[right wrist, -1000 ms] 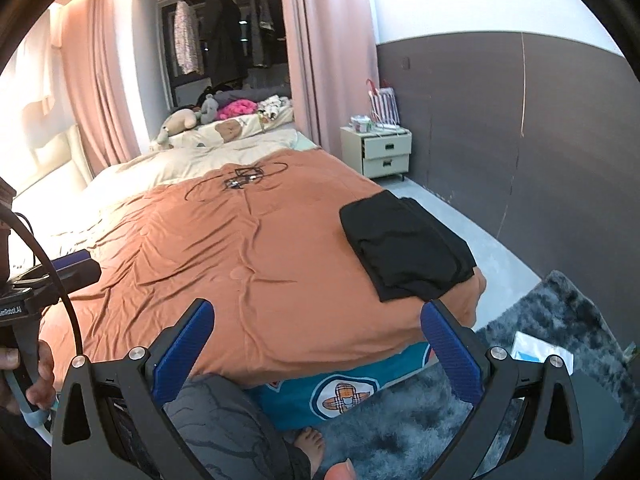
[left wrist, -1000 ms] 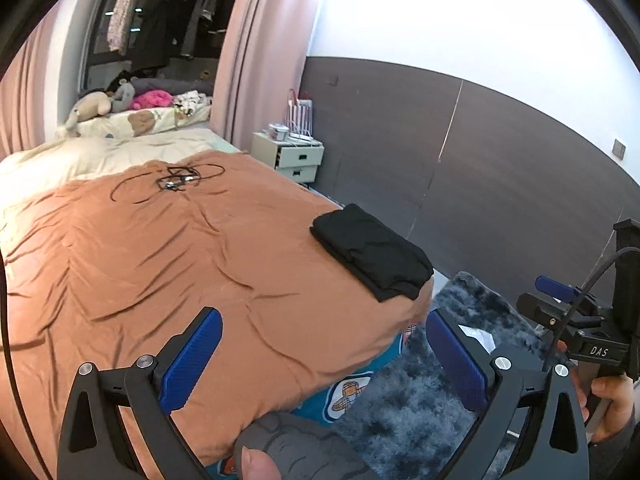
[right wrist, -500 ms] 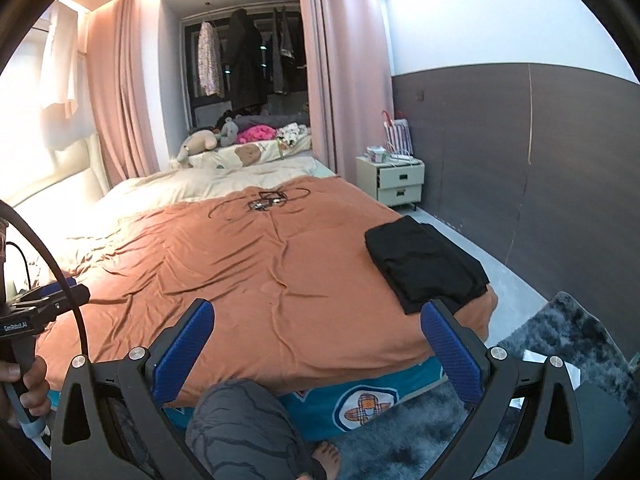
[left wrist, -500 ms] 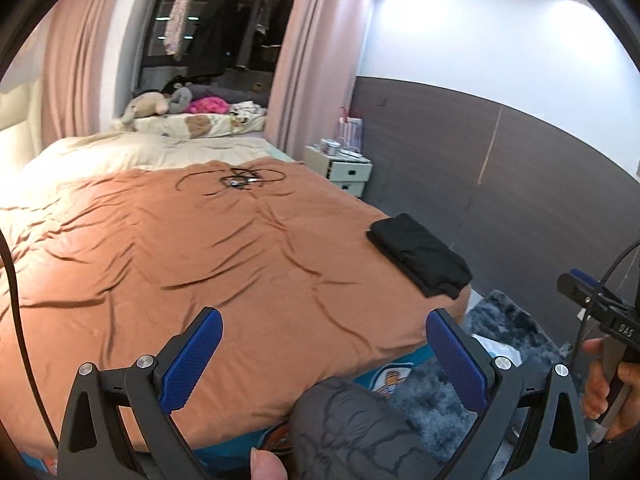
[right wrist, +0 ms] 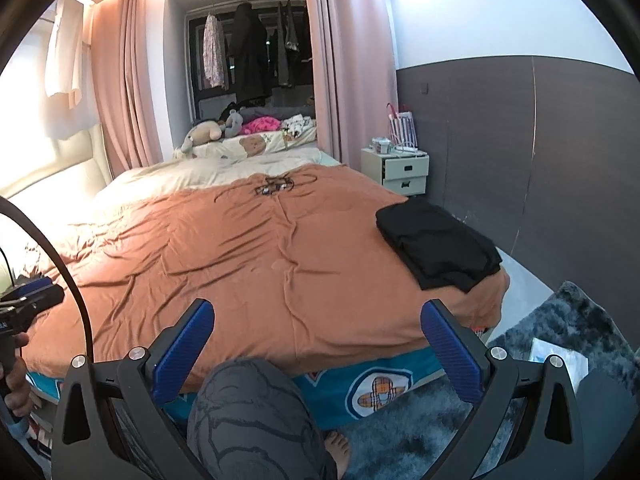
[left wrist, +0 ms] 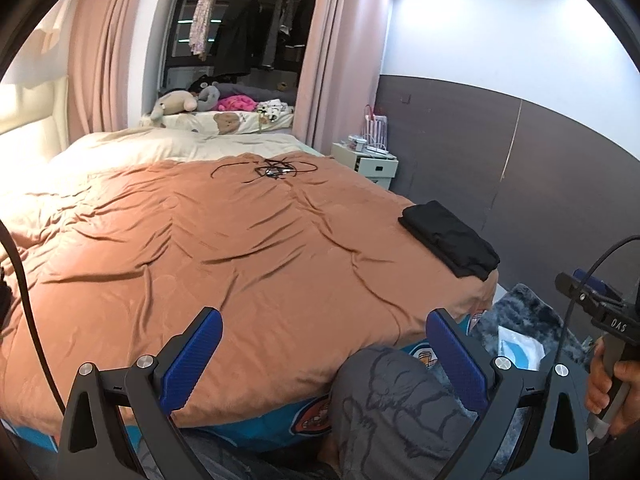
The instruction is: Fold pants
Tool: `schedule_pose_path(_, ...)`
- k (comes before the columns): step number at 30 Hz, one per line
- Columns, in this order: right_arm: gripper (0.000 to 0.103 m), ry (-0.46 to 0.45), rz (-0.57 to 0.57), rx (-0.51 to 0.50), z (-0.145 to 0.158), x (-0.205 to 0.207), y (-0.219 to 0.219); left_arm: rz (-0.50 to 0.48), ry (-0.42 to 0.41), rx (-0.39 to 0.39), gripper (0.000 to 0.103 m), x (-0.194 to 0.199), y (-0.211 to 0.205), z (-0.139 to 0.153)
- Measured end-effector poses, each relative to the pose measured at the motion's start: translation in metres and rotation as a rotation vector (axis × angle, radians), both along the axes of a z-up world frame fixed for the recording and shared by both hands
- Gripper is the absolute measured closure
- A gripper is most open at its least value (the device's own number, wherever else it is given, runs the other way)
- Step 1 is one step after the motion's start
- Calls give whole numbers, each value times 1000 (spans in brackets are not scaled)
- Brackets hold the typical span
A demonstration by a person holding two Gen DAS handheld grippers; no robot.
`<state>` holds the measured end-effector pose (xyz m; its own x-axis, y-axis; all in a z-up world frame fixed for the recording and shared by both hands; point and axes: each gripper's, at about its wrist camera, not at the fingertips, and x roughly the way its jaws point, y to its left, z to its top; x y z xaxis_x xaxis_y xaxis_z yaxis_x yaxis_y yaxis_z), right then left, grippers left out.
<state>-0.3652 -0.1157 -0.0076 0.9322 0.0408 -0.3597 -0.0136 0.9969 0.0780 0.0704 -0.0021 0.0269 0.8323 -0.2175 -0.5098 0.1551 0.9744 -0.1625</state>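
The black pants (left wrist: pixel 450 244) lie folded in a flat stack at the right front corner of the bed, on the orange cover (left wrist: pixel 224 248). They also show in the right wrist view (right wrist: pixel 440 248). My left gripper (left wrist: pixel 322 354) is open and empty, held above the bed's near edge, well short of the pants. My right gripper (right wrist: pixel 318 350) is open and empty too, back from the bed's near edge. The right gripper's body shows at the right of the left wrist view (left wrist: pixel 596 308); the left one shows at the left of the right wrist view (right wrist: pixel 24 308).
A tangle of black cables (left wrist: pixel 272 168) lies far up the bed. A white nightstand (right wrist: pixel 404 172) stands by the dark wall. A shaggy grey rug (right wrist: pixel 560 340) with a white packet covers the floor at right. The person's knee (right wrist: pixel 248 408) is below the grippers.
Both grippers have pulled back and tilted up from the bed. The view now takes in more of the room, and the folded pants look smaller and farther off. Both jaws stayed open.
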Motion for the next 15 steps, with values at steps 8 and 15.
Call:
schedule_pose_path(8, 0, 8, 27, 20, -7, 5, 12, 52, 3, -9, 1, -7, 11, -13)
schedule_pose_path(15, 0, 1, 30, 19, -10, 2, 17, 67, 5, 23, 1, -9, 10, -16)
